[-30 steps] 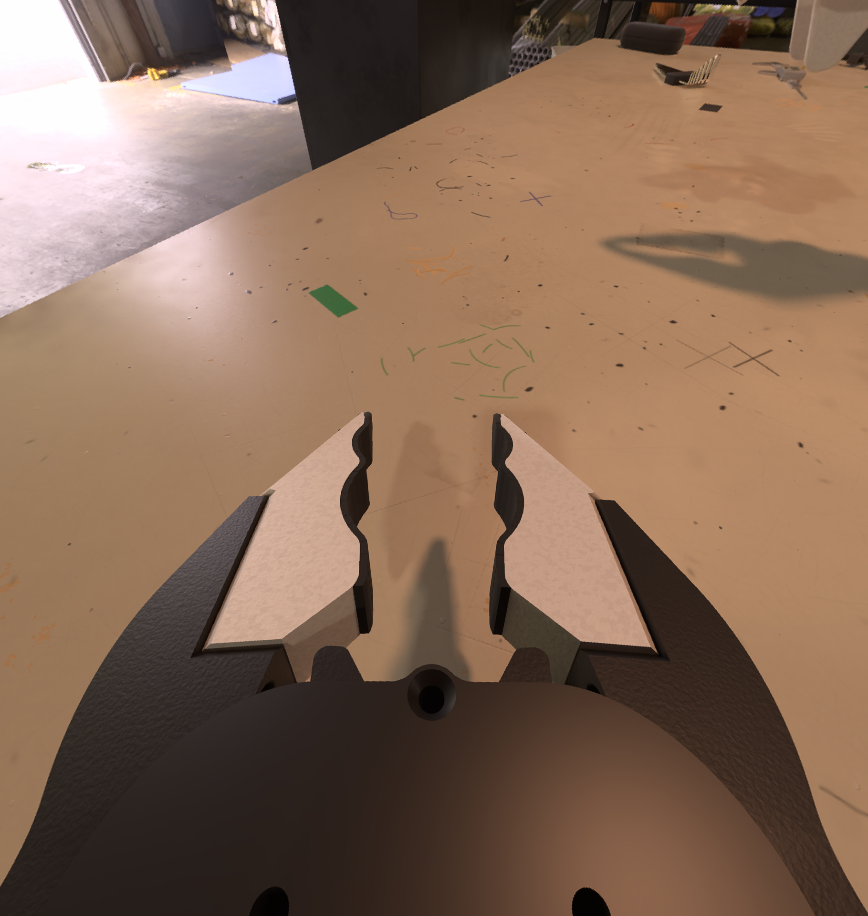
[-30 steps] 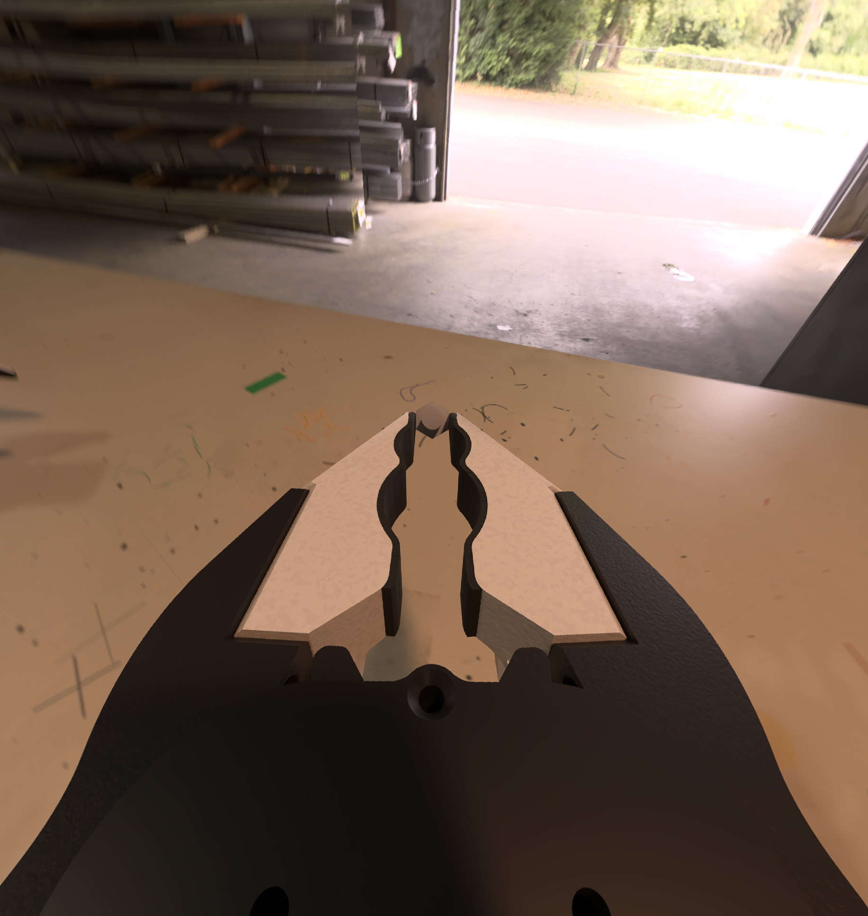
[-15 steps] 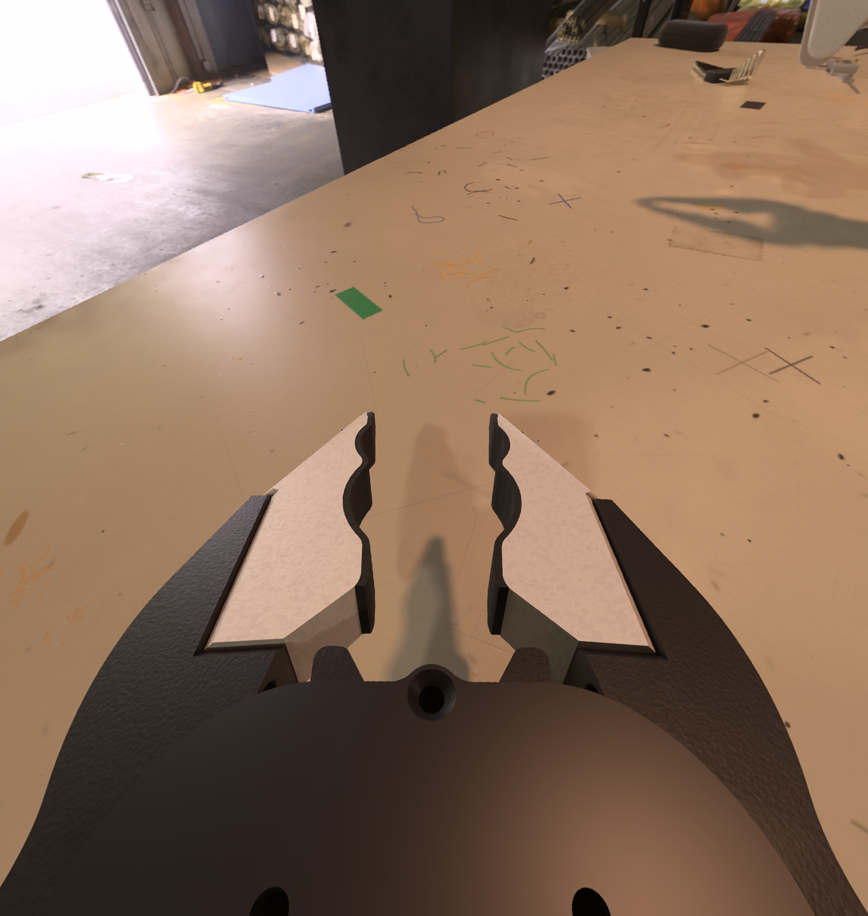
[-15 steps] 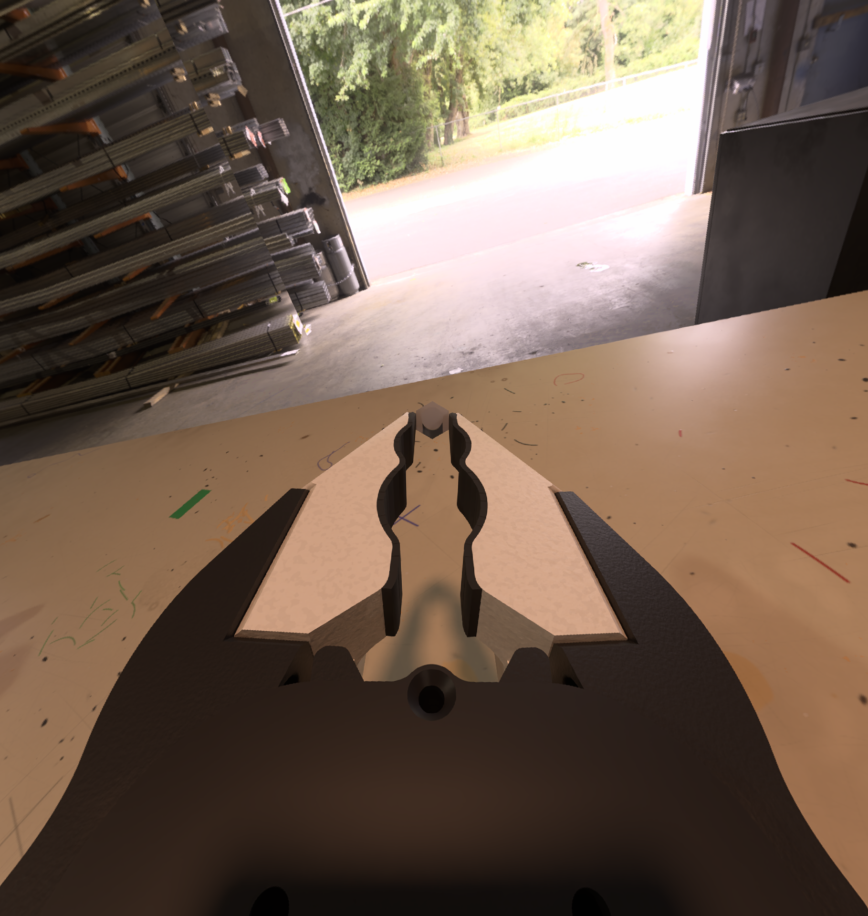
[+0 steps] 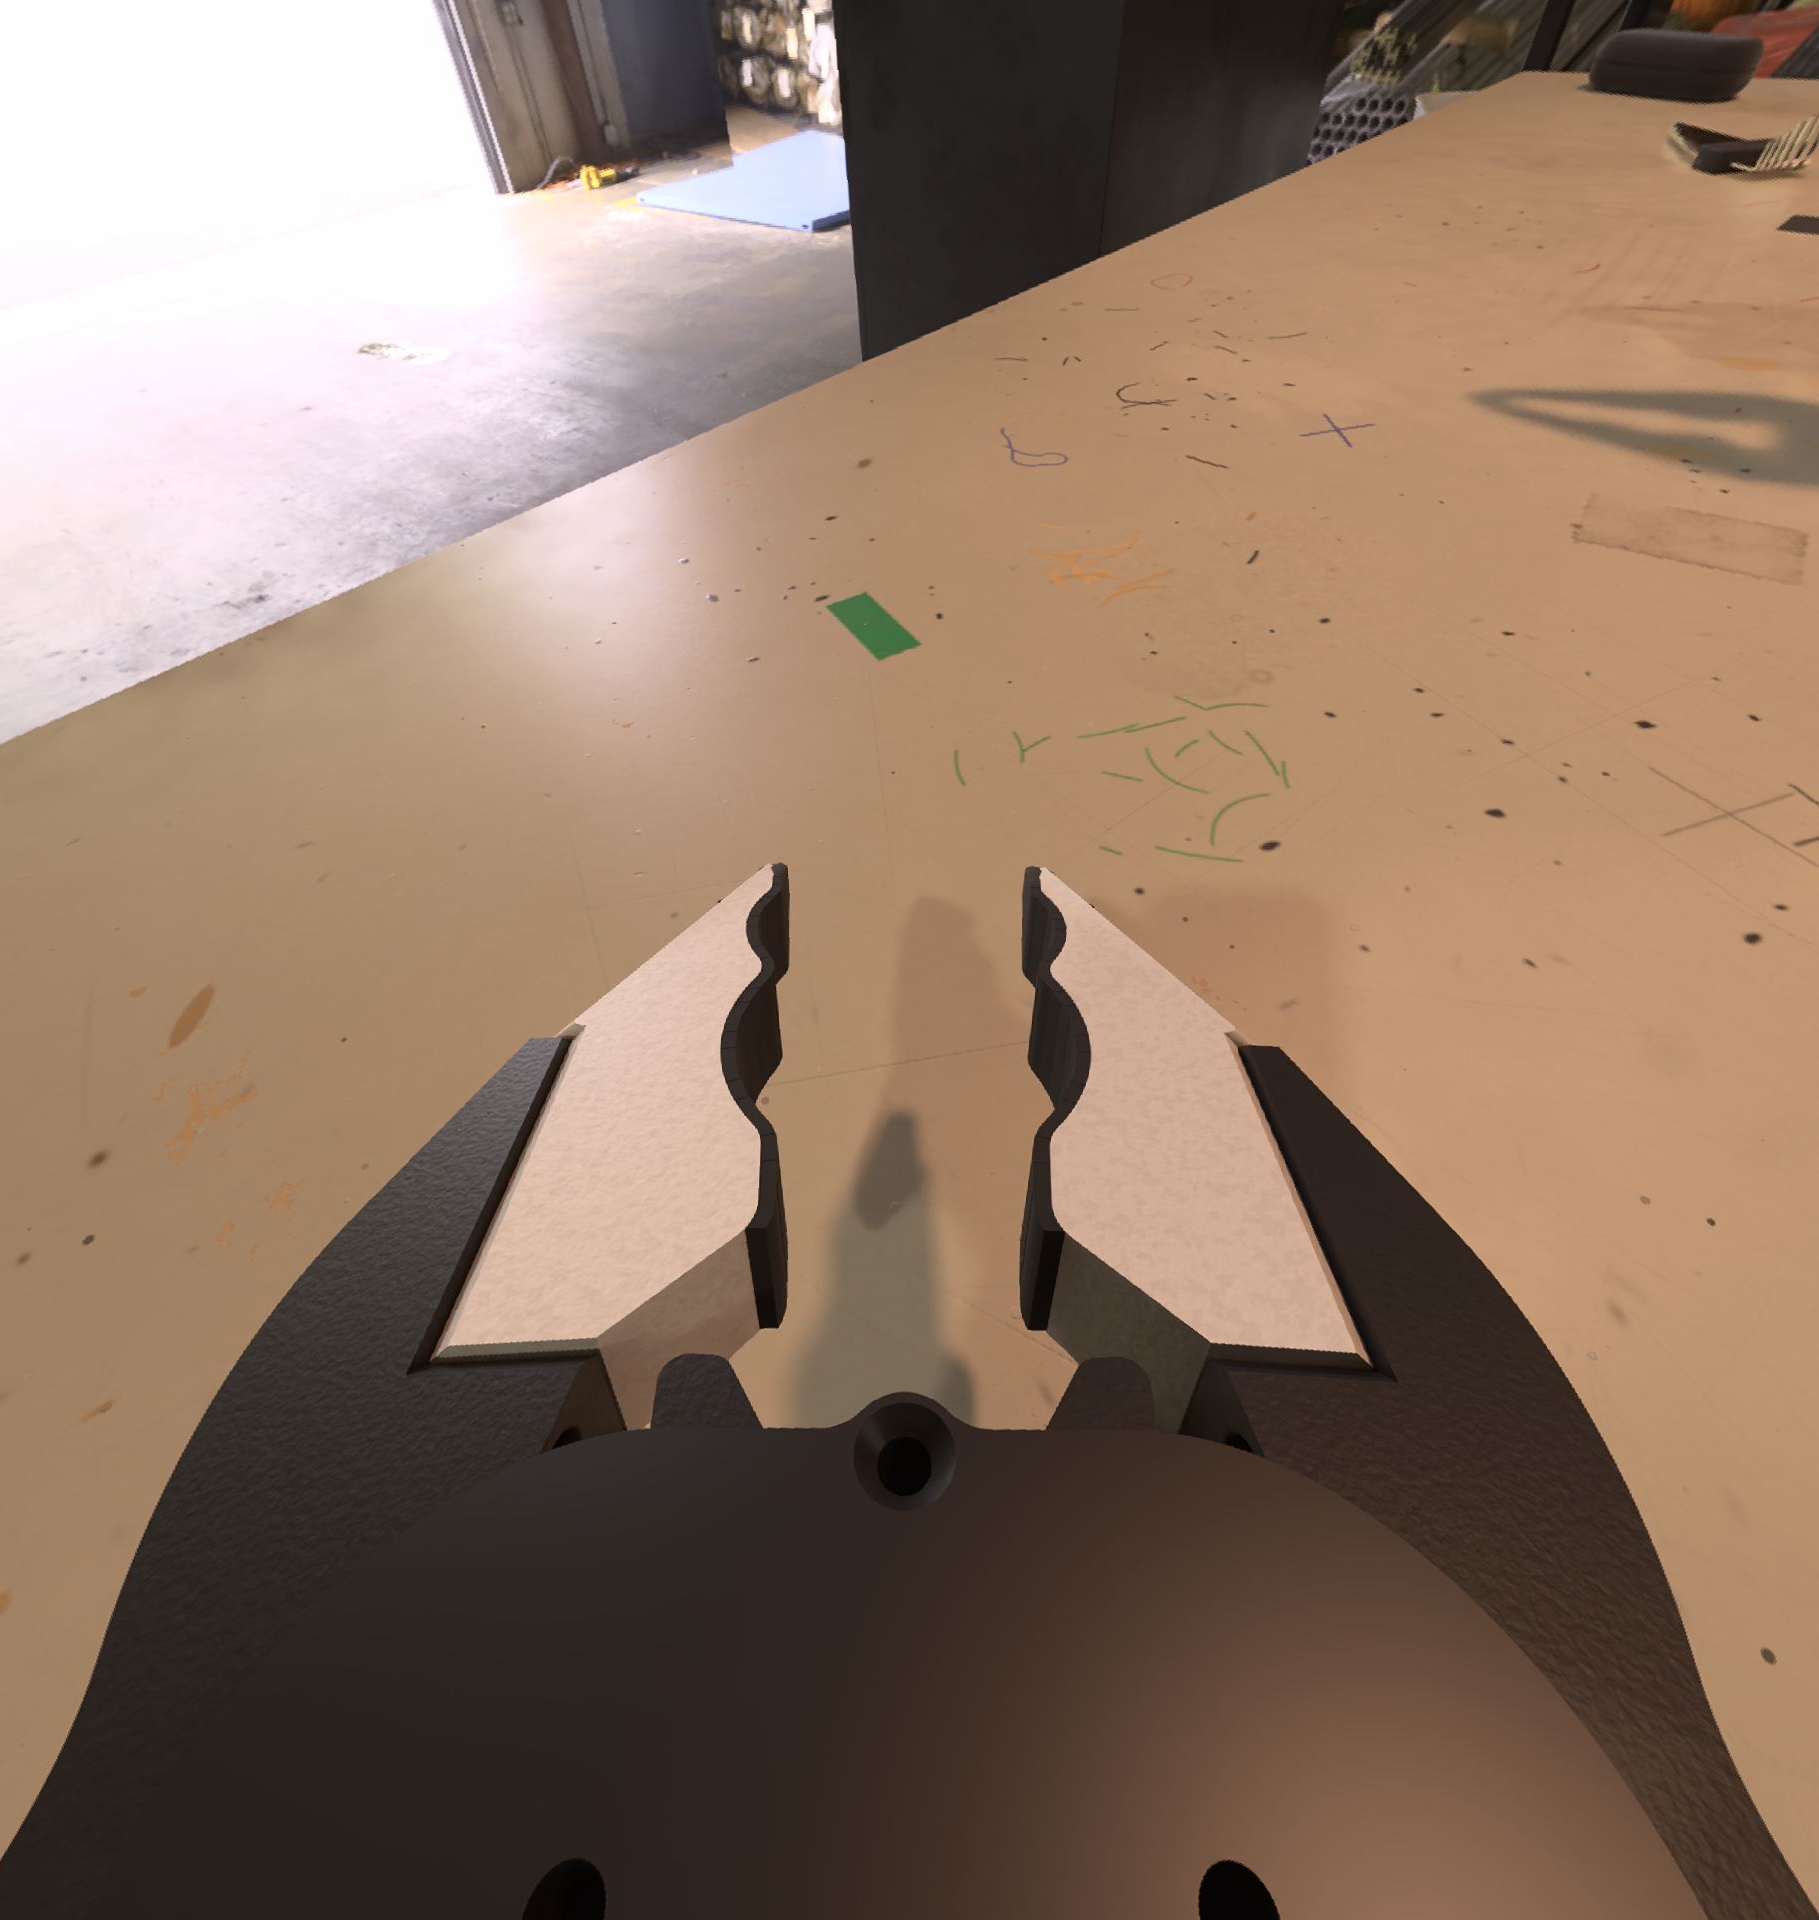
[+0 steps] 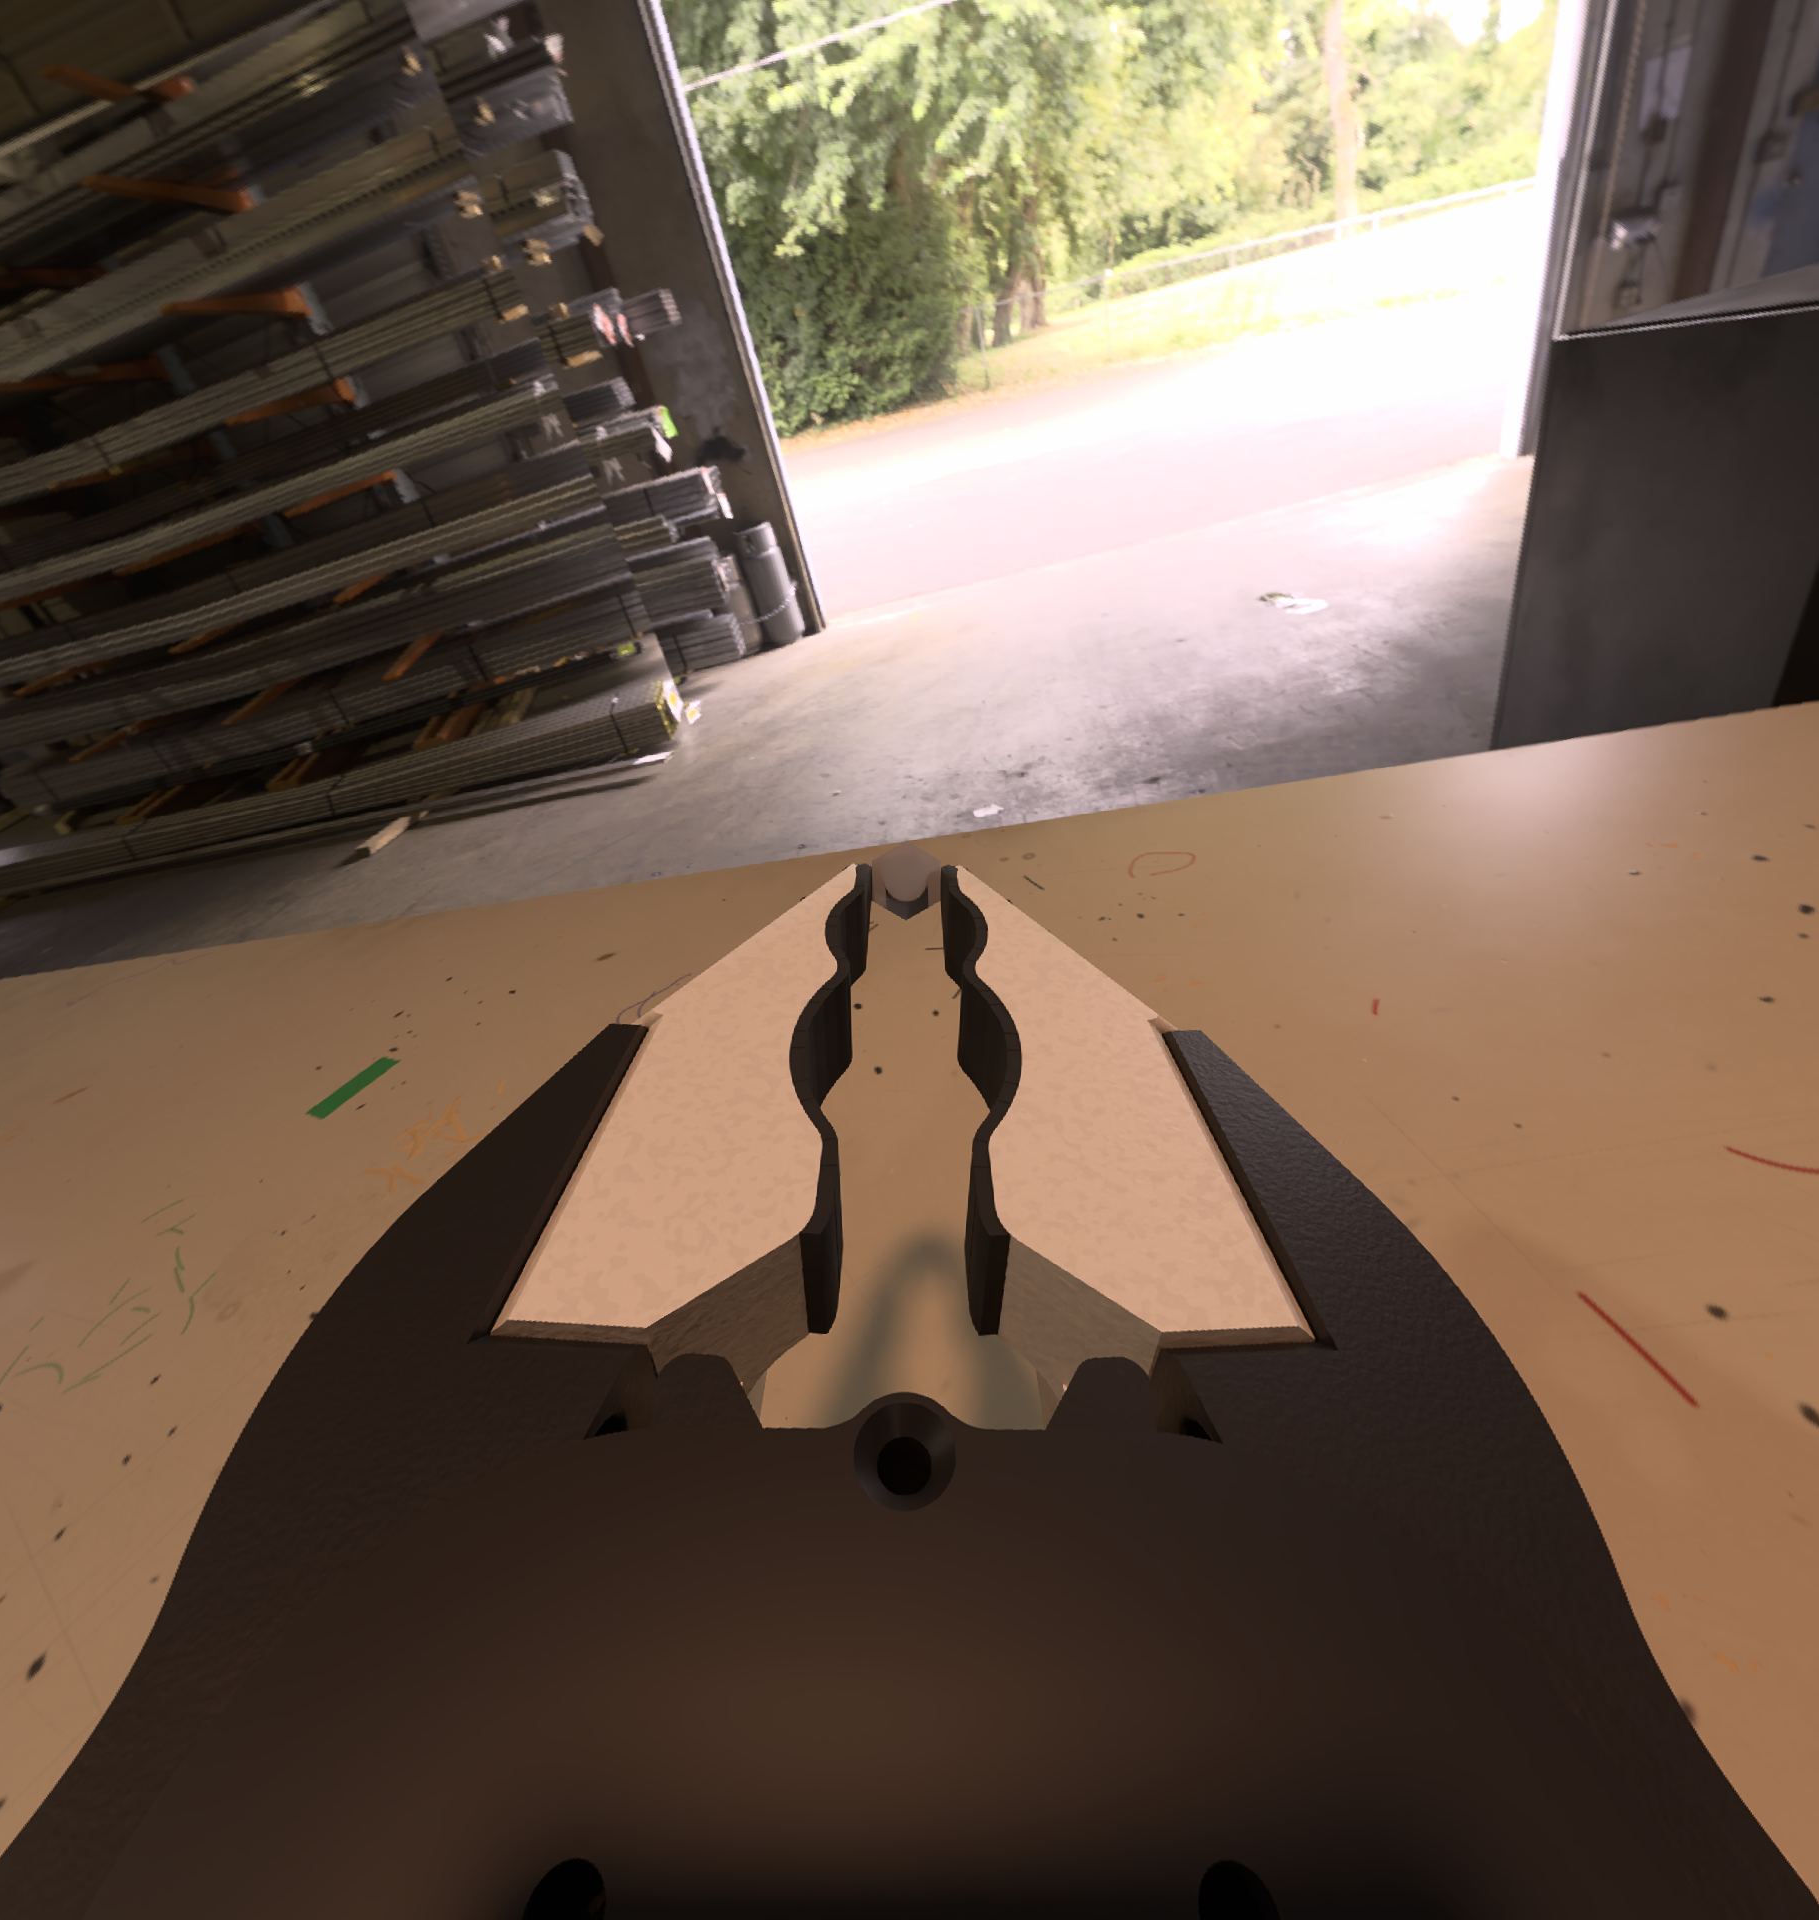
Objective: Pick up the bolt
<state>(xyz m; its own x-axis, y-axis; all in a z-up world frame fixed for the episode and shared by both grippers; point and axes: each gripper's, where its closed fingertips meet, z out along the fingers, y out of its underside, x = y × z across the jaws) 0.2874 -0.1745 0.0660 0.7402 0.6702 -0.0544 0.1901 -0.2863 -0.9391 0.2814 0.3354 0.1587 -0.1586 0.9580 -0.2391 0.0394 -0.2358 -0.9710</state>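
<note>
The bolt (image 6: pixel 903 878) sits pinched at the right gripper (image 6: pixel 903 883) tips (long axis hidden), near the bench (image 6: pixel 1507 935) far edge; left gripper (image 5: pixel 903 883) gapes empty

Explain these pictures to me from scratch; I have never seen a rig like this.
Each picture comes from a camera mounted on one of two two-finger grasping tools, looking forward along its fingers. In the left wrist view, the left tool is open and holds nothing. In the right wrist view, the right tool is nearly shut, pinching a small pale grey bolt at its fingertips. Below lies a scuffed tan wooden workbench with a strip of green tape, green pen scribbles, and, at the far end, a wire brush.
</note>
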